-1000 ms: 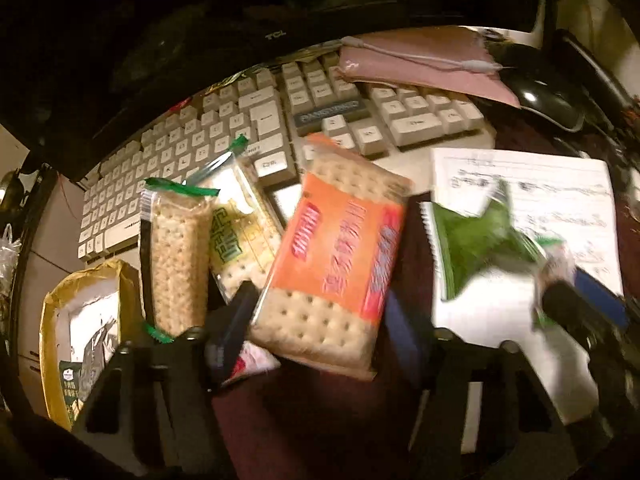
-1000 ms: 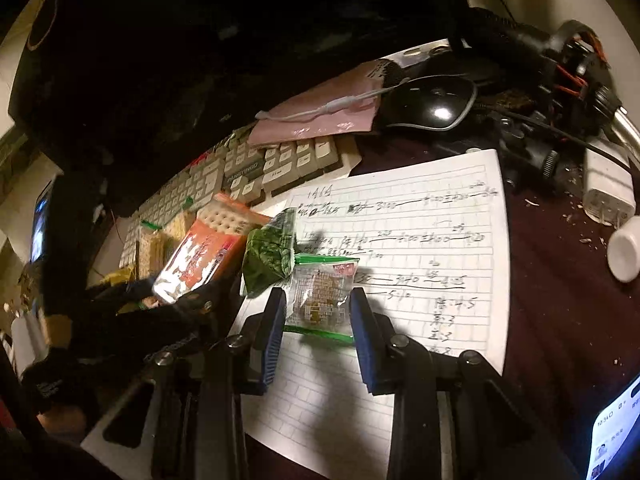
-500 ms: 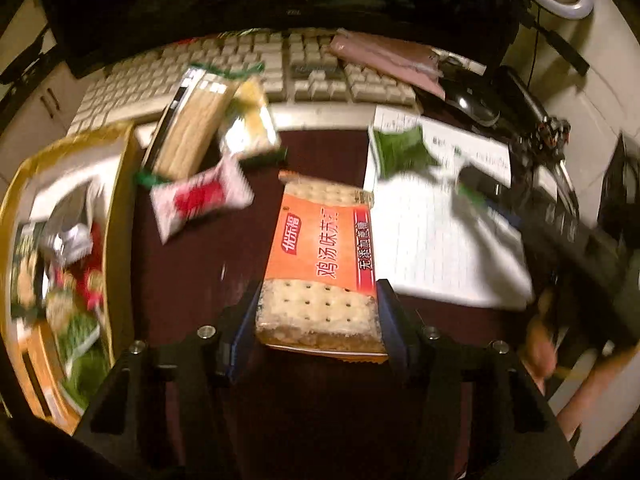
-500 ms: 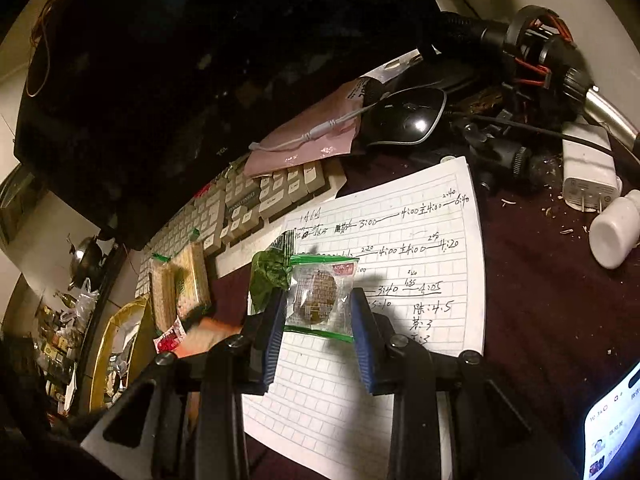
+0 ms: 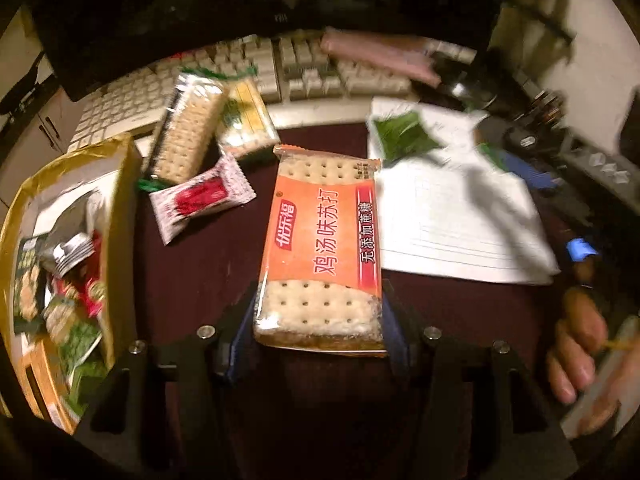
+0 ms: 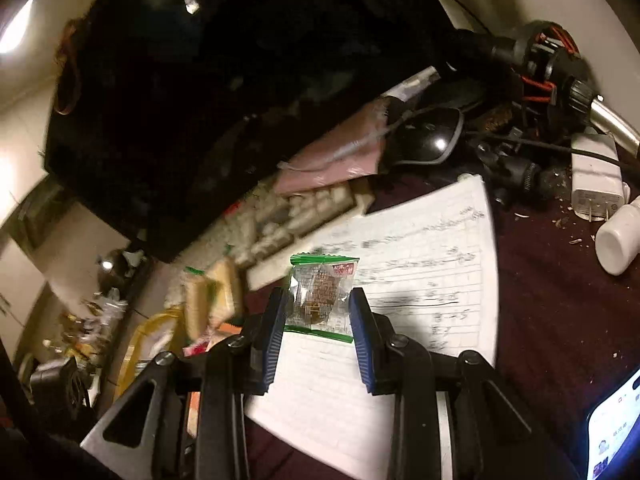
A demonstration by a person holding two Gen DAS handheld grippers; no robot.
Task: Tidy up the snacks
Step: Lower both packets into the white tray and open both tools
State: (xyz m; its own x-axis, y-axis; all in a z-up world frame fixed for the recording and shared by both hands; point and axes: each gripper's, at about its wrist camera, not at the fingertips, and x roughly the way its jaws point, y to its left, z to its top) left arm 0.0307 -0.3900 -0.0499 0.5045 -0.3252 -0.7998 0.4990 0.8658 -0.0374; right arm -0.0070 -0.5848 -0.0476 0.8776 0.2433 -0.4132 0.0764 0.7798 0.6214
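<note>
Left tool [image 5: 320, 316] clamps orange cracker pack [image 5: 324, 248]; right tool [image 6: 318, 316] pinches small clear-wrapped snack [image 6: 320, 292] at twelve o'clock.

Orange cracker packet [image 5: 325, 248] between the left gripper's [image 5: 318, 320] jaws, above dark desk [image 5: 192, 272].

The left tool [image 5: 320, 312] points steeply downward with both jaws pressed against a packet's sides, the right tool [image 6: 320, 320] tilts gently downward, jaws clamped on a small wrapper, and bare fingers [image 5: 576, 360] curl at the left view's right edge.
</note>
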